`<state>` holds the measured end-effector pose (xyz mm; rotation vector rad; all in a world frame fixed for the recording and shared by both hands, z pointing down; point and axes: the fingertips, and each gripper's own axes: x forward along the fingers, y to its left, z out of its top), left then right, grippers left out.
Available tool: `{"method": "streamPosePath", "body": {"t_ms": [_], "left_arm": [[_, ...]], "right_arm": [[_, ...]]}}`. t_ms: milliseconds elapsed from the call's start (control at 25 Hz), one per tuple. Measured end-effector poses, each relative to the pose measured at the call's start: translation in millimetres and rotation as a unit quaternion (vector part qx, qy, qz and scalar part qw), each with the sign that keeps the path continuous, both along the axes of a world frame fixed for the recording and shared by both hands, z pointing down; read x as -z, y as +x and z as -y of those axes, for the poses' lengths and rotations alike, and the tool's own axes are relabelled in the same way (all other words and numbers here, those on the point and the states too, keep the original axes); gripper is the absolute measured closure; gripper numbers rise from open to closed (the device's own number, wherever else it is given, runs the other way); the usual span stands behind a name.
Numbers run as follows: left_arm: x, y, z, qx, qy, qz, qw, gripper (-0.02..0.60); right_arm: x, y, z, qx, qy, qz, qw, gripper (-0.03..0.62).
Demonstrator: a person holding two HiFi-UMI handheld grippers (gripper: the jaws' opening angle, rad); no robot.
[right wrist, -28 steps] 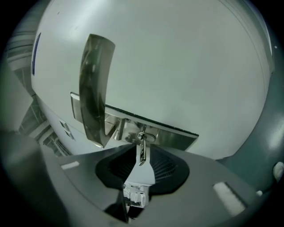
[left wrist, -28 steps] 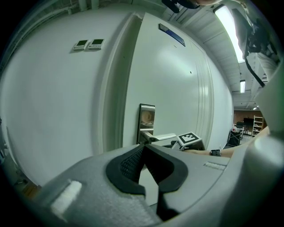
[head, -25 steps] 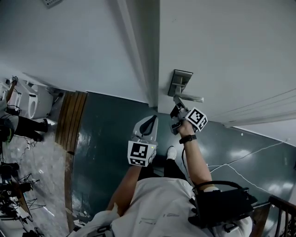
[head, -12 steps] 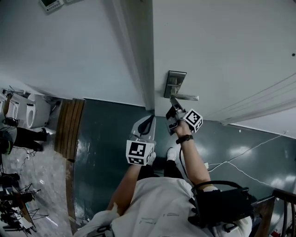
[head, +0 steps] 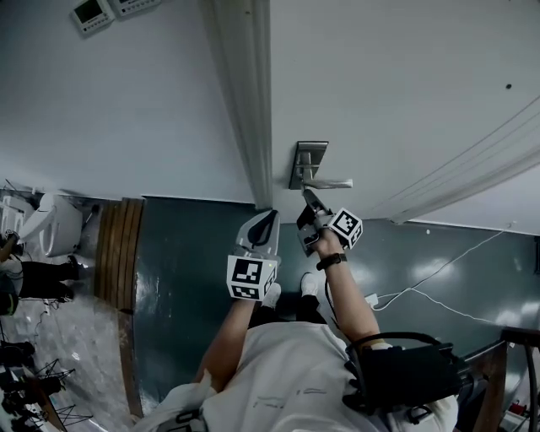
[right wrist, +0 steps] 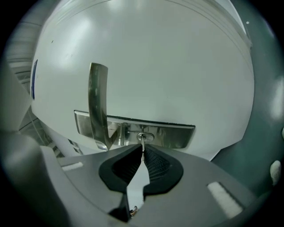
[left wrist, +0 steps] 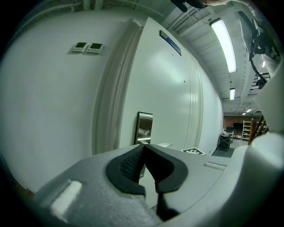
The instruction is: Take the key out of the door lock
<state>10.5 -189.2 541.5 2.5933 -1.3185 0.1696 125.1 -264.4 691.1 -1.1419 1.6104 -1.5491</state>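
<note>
A steel lock plate (head: pixel 307 164) with a lever handle (head: pixel 333 182) sits on the white door (head: pixel 405 84). In the right gripper view a thin key (right wrist: pixel 142 142) sticks out of the keyhole in the plate (right wrist: pixel 173 135), beside the handle (right wrist: pixel 98 102). My right gripper (right wrist: pixel 142 150) is shut on the key, pads pressed on both sides of it. In the head view this gripper (head: pixel 310 202) sits just below the handle, and the key itself is too small to see. My left gripper (head: pixel 268 221) hangs lower and to the left, shut and holding nothing; its view (left wrist: pixel 143 147) faces the door edge.
The door frame (head: pixel 245 110) runs along the left of the door. Two small wall panels (head: pixel 89 13) hang on the wall at the upper left. A white cable (head: pixel 439 287) lies across the dark floor on the right. A wooden strip (head: pixel 114 253) and a standing person (head: pixel 34 278) are at the far left.
The head view has tilted up, so more of the door and wall shows. My right gripper stays at the lock plate under the handle; the left gripper has hardly moved.
</note>
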Motion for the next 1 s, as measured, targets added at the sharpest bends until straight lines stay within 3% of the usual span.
{"method": "streamPosePath", "body": {"t_ms": [480, 680, 1000], "left_arm": [[17.8, -30.0, 2.6, -0.002, 0.021, -0.011, 0.9997, 0.578], [28.7, -38.7, -2.9, -0.021, 0.042, -0.015, 0.9988, 0.578], [28.3, -40.9, 0.2, -0.036, 0.038, -0.031, 0.9982, 0.578]], "right_arm": [[-2.7, 1.6, -20.1, -0.041, -0.015, 0.024, 0.999, 0.569], [-6.2, 11.2, -26.8, -0.069, -0.007, 0.018, 0.997, 0.571], [-0.2, 9.1, -28.9, -0.053, -0.001, -0.005, 0.999, 0.571]]}}
